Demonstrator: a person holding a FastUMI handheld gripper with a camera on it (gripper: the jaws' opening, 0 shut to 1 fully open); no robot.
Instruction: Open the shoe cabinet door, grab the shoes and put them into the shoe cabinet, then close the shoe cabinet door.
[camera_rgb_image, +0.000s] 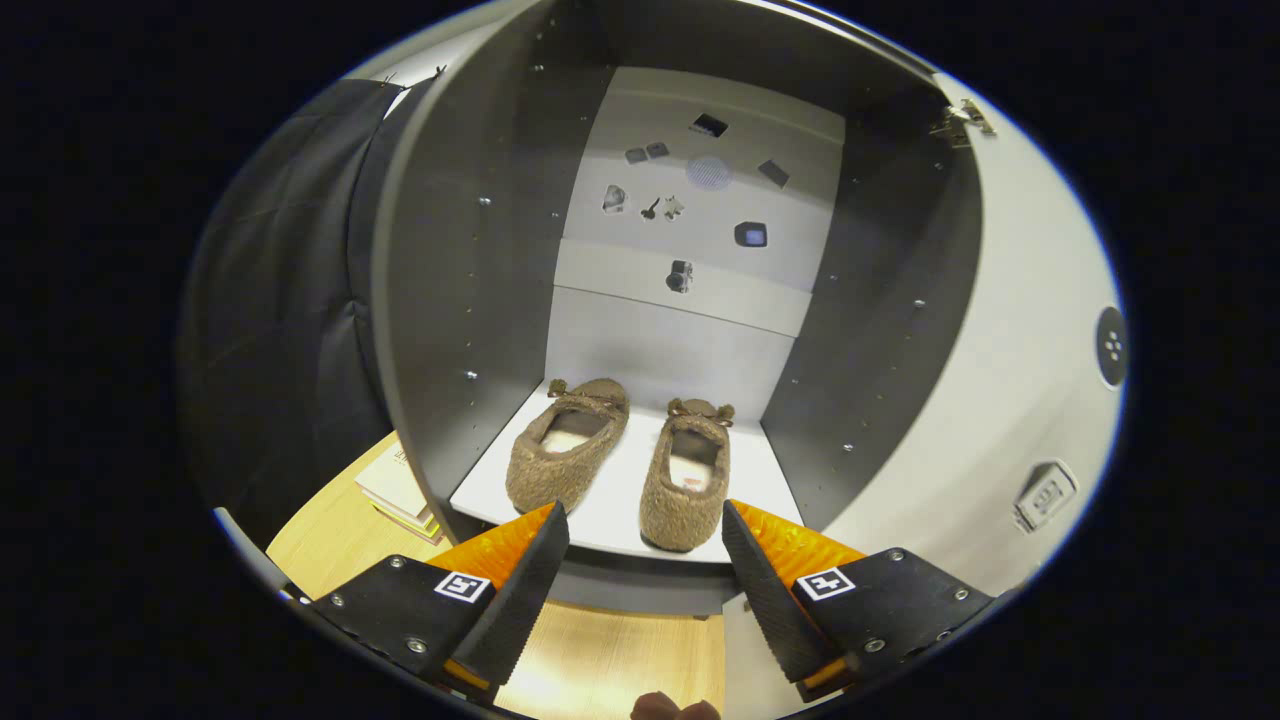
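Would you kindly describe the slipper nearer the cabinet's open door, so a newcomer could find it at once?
Look into the open shoe cabinet, at its white shelf just beyond the open gripper. Two fuzzy brown slippers sit there side by side. The wanted slipper is the one closer to the white door; its heel reaches the shelf's front edge, unlike the other slipper.
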